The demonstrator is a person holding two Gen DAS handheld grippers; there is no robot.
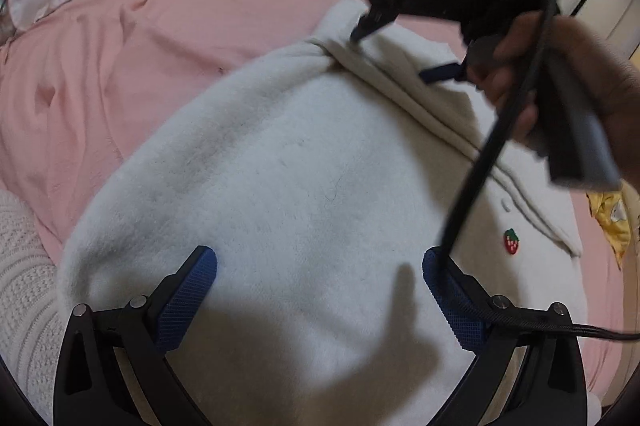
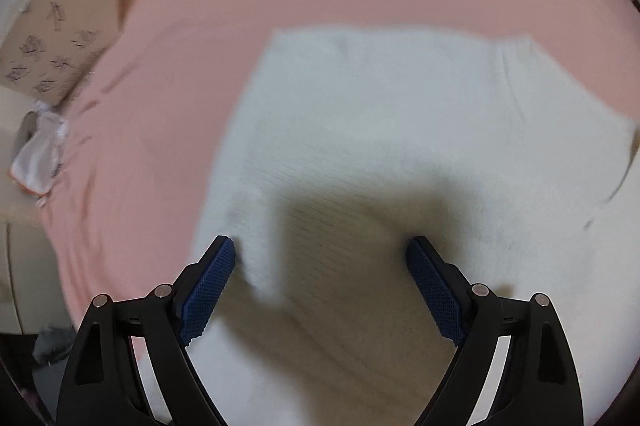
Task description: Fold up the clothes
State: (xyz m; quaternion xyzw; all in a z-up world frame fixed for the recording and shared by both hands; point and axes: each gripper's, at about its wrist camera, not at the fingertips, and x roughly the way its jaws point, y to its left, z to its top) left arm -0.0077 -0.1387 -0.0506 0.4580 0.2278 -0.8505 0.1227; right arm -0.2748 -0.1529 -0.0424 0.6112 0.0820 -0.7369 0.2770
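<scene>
On the pink bedsheet [image 1: 200,10] lies a white fleece garment [image 1: 288,162], partly doubled over: a rounded fold sits on the left, a placket with buttons runs down its right side, and a small strawberry patch [image 1: 511,240] shows near that edge. The left gripper [image 1: 320,290] hovers just above the plush middle, its blue fingers spread wide and holding nothing. The right gripper [image 2: 320,282] is likewise spread and empty over the cloth; in the left wrist view it reaches toward the bunched far corner, one finger touching or nearly touching the fabric there, gripped by the person's hand [image 1: 560,86]. Whether a fold is being made or smoothed cannot be settled. To do this well, each gripper should pinch an edge through all its layers, not the fluffy surface, and both should carry it evenly so the thick pile does not bunch. The right wrist view is blurred, though a squared far edge shows.
</scene>
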